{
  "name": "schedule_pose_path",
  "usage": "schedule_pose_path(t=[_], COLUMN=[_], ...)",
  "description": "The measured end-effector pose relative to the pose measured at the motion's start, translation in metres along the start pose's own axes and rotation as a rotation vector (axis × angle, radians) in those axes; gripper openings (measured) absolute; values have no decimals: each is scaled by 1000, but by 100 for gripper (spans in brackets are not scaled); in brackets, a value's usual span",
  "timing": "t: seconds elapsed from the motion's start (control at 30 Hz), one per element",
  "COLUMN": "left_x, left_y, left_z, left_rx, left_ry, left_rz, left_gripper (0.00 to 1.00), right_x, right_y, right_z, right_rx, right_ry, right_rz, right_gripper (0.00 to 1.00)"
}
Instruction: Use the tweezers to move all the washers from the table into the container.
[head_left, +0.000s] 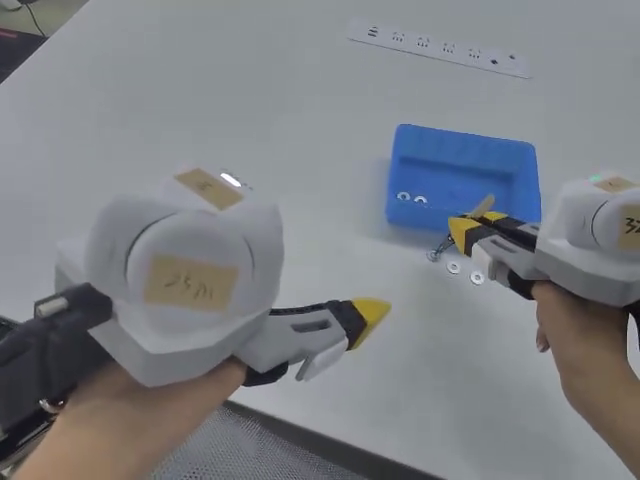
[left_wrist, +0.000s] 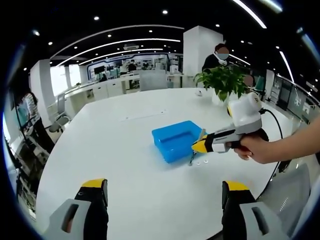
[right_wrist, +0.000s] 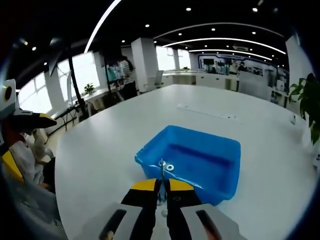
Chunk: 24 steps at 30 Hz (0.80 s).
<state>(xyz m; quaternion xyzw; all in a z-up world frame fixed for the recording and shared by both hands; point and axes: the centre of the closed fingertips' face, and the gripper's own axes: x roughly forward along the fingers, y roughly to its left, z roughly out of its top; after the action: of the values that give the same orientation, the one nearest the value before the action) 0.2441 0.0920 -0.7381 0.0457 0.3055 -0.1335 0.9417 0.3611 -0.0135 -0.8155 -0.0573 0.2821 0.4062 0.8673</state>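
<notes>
A blue container (head_left: 465, 160) stands on the white table with two washers (head_left: 411, 199) lying inside near its left wall. Two more washers (head_left: 466, 272) rest on the table just in front of it. My right gripper (head_left: 468, 231) is shut on the tweezers (head_left: 441, 247), which slant down to the table beside those loose washers; whether the tips hold one I cannot tell. In the right gripper view the tweezers (right_wrist: 161, 182) run between the shut jaws toward the container (right_wrist: 200, 160). My left gripper (head_left: 350, 328) hovers open near the front edge, its jaws wide apart (left_wrist: 162, 192).
A white power strip (head_left: 440, 48) lies at the far side of the table. The front table edge (head_left: 330, 430) runs close under my left hand. A potted plant (left_wrist: 225, 80) and a person stand beyond the far end.
</notes>
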Motion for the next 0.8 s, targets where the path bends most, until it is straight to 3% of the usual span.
schedule_pose_path(t=[0.23,0.43,0.67,0.8], left_x=[-1,-2,-5,-5], left_y=[-1,-2,1,2], left_z=[-1,-3,1,2], left_rx=[1,-1,-3,-3], left_ry=[1,1,-16,-20], left_rz=[2,1,10,13], left_gripper=[97,97,96,96], right_x=[-1,-2,-4,-3], right_y=[3,7,6,7], right_z=[-2,-3,-6,-5], right_rx=[-87,-113,-80,-96], right_ry=[10,22,56,83], right_rz=[-10,-4,6,11], right_gripper=[2,2,1,0])
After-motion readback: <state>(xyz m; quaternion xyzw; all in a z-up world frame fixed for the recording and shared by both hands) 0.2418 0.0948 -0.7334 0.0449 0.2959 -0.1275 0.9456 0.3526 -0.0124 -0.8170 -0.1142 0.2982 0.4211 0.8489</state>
